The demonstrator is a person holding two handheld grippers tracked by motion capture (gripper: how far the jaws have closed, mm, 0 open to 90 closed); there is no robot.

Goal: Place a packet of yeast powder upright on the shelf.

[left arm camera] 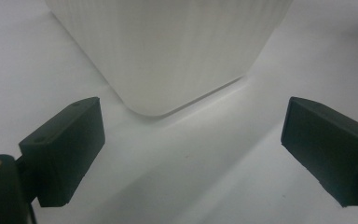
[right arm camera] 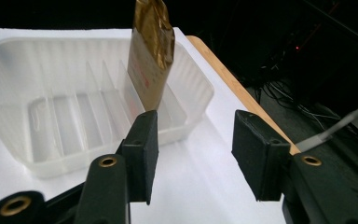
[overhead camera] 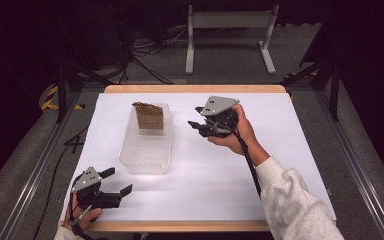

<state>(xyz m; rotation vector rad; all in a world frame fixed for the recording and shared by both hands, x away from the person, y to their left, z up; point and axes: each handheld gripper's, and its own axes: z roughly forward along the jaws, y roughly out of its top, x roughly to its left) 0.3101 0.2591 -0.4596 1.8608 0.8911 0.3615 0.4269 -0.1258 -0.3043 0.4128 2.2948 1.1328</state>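
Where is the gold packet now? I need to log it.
In the high view, the gold packet stands upright in the far end of the clear slotted tray, left of the right gripper.

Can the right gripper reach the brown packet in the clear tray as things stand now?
Probably yes. The right gripper has open, empty jaws that point toward the clear tray. The brown packet stands upright at the tray's far end, above the rim, and bare table lies between them.

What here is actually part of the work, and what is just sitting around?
In the work:
- clear ribbed plastic tray
- gold-brown foil packet, upright in the tray
- right gripper, open
- left gripper, open

Lying about:
- white metal stand
- black floor cables
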